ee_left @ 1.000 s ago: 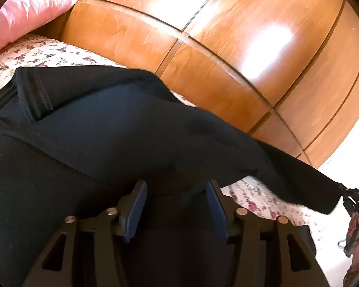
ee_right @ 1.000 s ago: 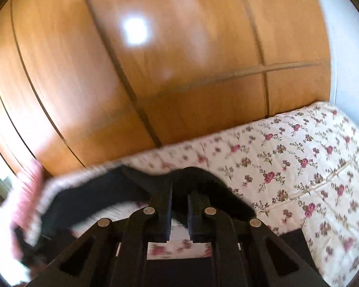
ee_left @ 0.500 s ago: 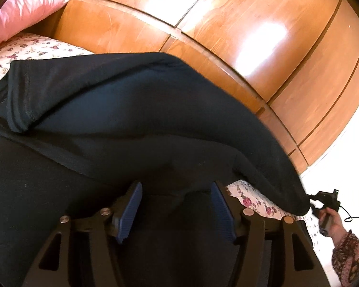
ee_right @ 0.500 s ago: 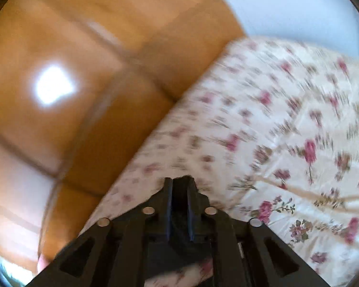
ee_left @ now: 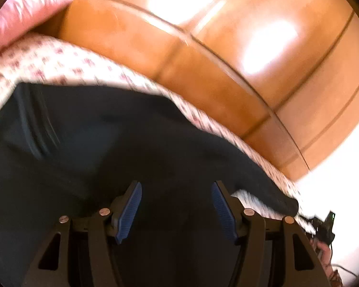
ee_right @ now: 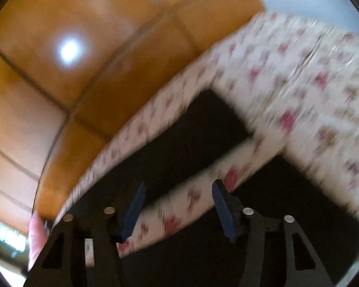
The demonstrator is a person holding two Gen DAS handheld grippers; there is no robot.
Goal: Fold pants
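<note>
Floral bed (ee_right: 299, 76), black pants (ee_left: 131, 143) near its wardrobe-side edge.

Flowered sheet (ee_right: 311, 76) lay bare toward two o'clock; the wooden wardrobe (ee_right: 59, 95) walled ten o'clock, a pink pillow (ee_left: 24, 14) blocked eleven.

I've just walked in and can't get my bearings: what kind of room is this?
Most likely a bedroom: dark pants lie on a bed with a floral sheet, a pink pillow sits at one end, and glossy wooden wardrobe doors stand behind.
</note>
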